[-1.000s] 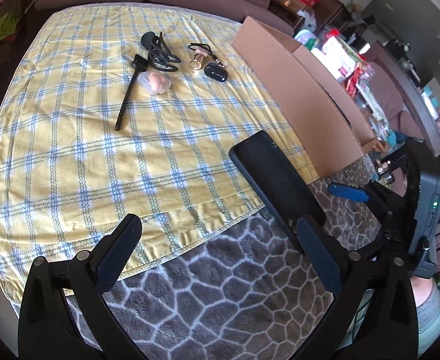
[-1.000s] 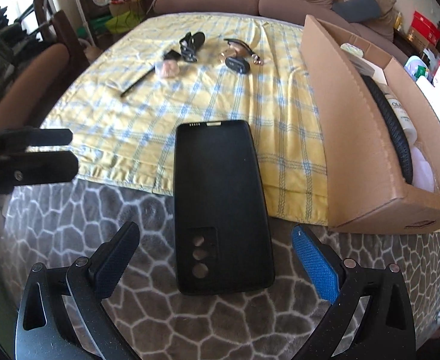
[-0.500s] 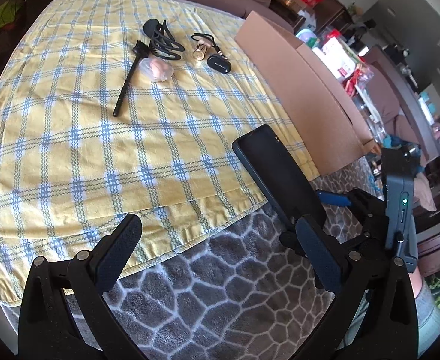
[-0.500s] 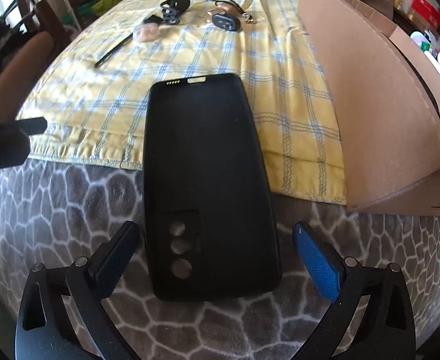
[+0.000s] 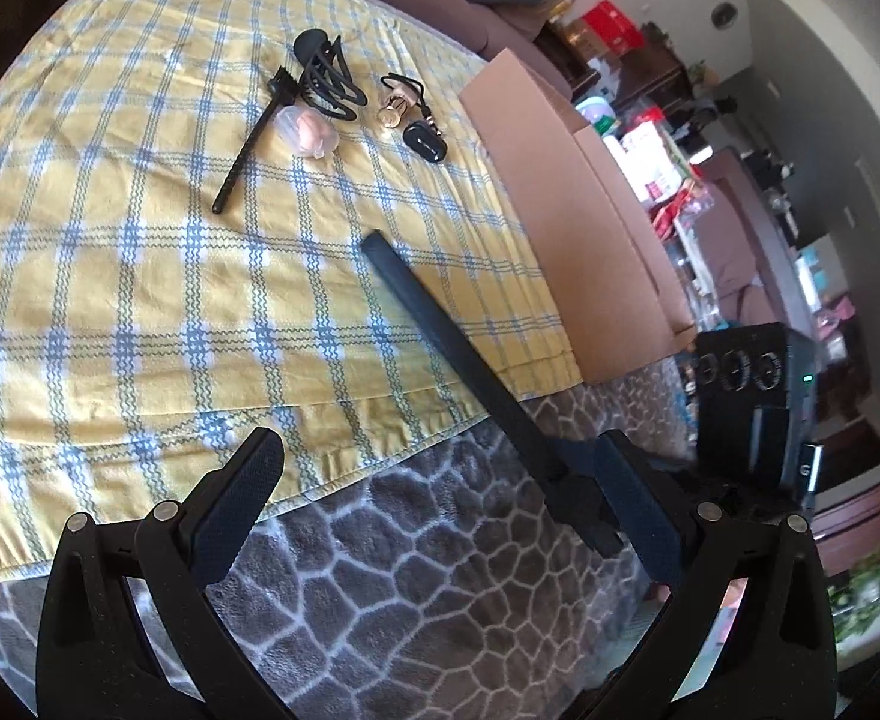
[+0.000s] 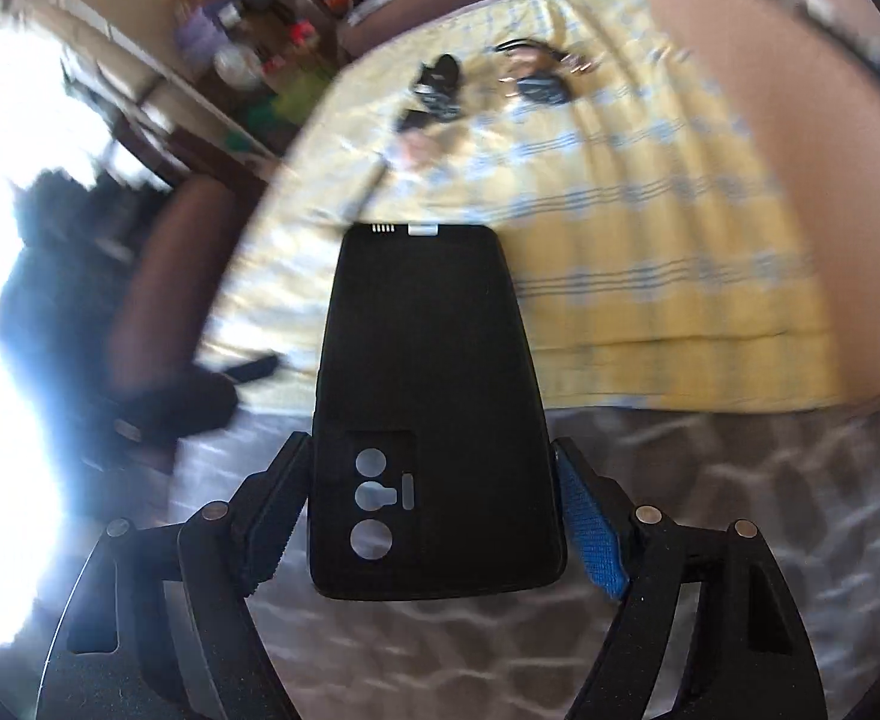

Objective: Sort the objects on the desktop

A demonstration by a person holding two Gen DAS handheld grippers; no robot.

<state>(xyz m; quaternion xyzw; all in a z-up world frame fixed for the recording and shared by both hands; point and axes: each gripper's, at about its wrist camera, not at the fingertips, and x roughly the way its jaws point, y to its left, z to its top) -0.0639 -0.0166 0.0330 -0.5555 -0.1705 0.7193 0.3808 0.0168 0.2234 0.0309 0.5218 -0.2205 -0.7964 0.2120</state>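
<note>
- Your right gripper has just been closing, and its two pads now press the long edges of the black phone case near its camera-cutout end.
- That case sticks out ahead of the fingers, its far end over the yellow checked cloth; the left view shows it edge-on and tilted.
- Your left gripper stands wide apart with nothing between its pads, just beside the case.
- Beyond lie a brush, a hair clip and the cardboard box.
</note>
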